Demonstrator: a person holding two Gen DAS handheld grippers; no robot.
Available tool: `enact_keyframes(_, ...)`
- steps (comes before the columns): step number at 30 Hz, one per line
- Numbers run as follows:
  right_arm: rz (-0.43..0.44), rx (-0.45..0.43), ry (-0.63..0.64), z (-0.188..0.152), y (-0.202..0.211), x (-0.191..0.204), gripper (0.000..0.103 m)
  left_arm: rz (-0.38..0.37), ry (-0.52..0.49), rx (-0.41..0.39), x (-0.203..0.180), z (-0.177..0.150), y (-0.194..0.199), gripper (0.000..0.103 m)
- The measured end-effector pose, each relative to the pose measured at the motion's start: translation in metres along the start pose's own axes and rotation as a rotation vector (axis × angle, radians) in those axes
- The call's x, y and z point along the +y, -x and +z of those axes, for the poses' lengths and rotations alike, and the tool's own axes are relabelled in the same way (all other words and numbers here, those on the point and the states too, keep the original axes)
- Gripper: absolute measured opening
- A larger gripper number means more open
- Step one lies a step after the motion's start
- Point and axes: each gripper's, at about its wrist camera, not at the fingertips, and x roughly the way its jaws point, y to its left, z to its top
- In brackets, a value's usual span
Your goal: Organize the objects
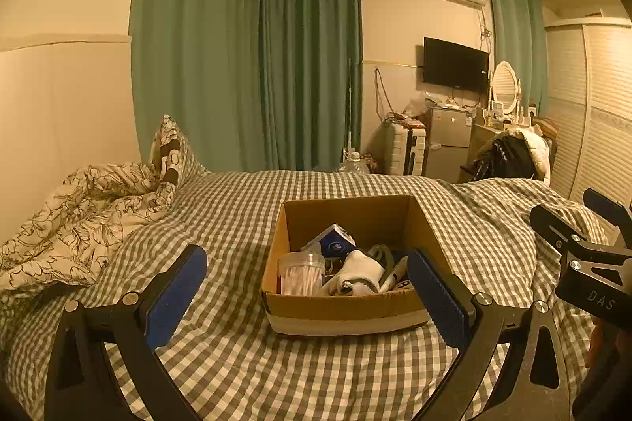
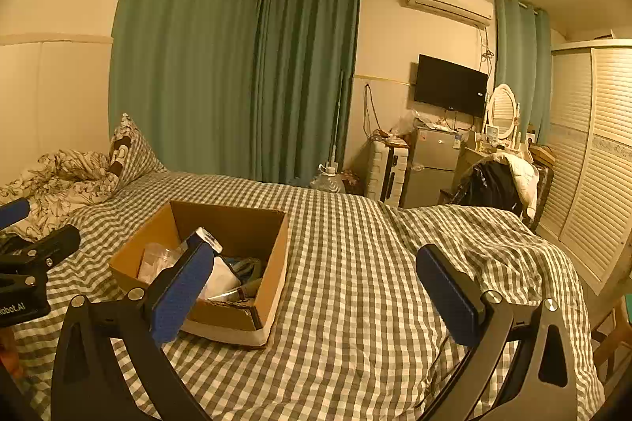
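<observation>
An open cardboard box (image 1: 343, 306) sits on the checked bed cover; it also shows in the right wrist view (image 2: 272, 263). Inside lie a clear jar of cotton swabs (image 1: 301, 273), a blue and white carton (image 1: 333, 241), a rolled white cloth (image 1: 361, 273), a white tube (image 1: 395, 275) and dark items. My left gripper (image 1: 308, 286) is open and empty, its jaws wide just in front of the box. My right gripper (image 2: 312, 279) is open and empty, to the right of the box, above the bare cover. Each gripper shows at the edge of the other's view.
The bed (image 2: 355, 282) has a checked grey cover. A crumpled floral quilt (image 1: 79, 215) and a pillow (image 1: 172, 148) lie at the far left. Beyond the bed stand green curtains (image 1: 245, 65), a suitcase (image 1: 407, 148), a small fridge (image 1: 448, 140), a chair with clothes (image 1: 509, 154) and a wardrobe (image 2: 592, 152).
</observation>
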Motion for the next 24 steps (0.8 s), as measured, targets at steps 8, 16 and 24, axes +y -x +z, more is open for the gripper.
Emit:
enact_keyframes(8, 0.021, 0.001, -0.026, 0.0020, 0.0021, -0.0023, 0.103, 0.000, 0.001, 0.005, -0.0029, 0.0007, -0.0003, 0.103)
enact_keyframes(16, 0.012, -0.006, -0.020, 0.0022, 0.0035, -0.0024, 0.103, -0.015, 0.001, 0.006, -0.0046, 0.0006, 0.0010, 0.103)
enact_keyframes(24, 0.018, -0.008, -0.008, 0.0022, 0.0056, 0.0010, 0.103, -0.015, 0.004, 0.011, -0.0046, 0.0001, 0.0016, 0.103)
